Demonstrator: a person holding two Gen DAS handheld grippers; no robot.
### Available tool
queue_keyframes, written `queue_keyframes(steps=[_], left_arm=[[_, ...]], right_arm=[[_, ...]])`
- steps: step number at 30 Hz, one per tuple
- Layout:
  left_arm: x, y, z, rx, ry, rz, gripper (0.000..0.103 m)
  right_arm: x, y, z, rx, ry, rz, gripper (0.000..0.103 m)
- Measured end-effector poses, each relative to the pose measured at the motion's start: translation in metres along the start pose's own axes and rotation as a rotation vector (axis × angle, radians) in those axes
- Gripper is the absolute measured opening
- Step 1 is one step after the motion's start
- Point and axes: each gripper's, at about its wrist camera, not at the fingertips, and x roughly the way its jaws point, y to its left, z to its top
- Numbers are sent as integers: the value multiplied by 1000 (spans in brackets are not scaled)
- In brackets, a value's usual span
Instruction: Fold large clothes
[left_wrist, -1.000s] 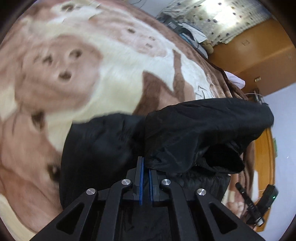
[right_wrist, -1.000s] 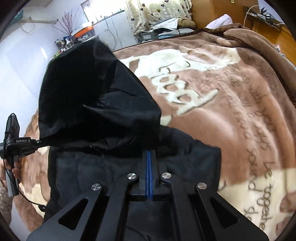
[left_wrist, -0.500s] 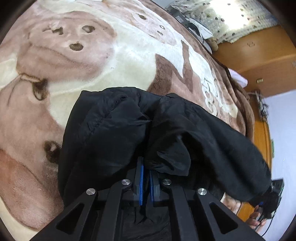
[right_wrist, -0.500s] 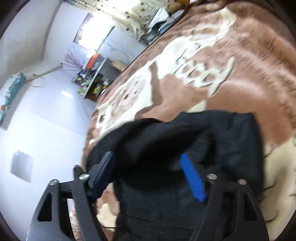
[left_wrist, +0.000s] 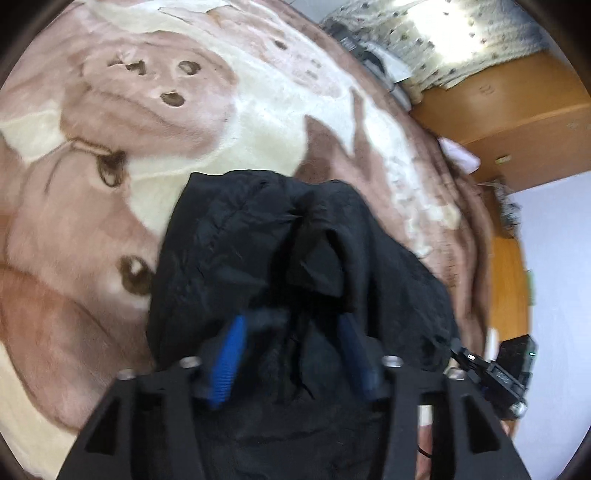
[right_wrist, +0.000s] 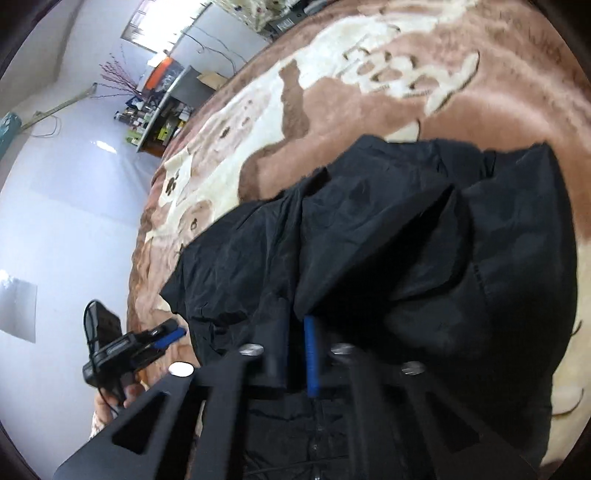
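Observation:
A black jacket (left_wrist: 240, 240) lies bunched and folded over on a brown and cream bear blanket (left_wrist: 147, 110). My left gripper (left_wrist: 290, 354) hovers just over its near edge. Its jaws are opening, and the blue pads (left_wrist: 225, 362) stand apart without pressing on the cloth under them. In the right wrist view the jacket (right_wrist: 406, 240) shows a loose flap whose corner runs into my right gripper (right_wrist: 295, 350), which is shut on it. The left gripper (right_wrist: 122, 350) also shows there at the lower left, in a hand. The right gripper (left_wrist: 495, 373) shows at the lower right of the left wrist view.
The blanket (right_wrist: 369, 110) covers the whole bed around the jacket. A wooden wardrobe (left_wrist: 509, 110) and a curtained window (left_wrist: 461, 37) stand past the bed's far side. A cluttered desk (right_wrist: 166, 99) stands by a white wall.
The raised upper part of the jacket has come down onto the rest of it. My left jaws have parted and let go. The right jaws opened wide, then shut again.

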Motion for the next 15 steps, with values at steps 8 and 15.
queue_keyframes(steps=[8,15], left_arm=[[-27,-16,-26,53,-14,-163,94],[25,4,-37,-87,102,-143,94]], right_arm=[[-47,24,-19,-108,-42,100,4],[-13,-23,-57,-43,51,-4,5]])
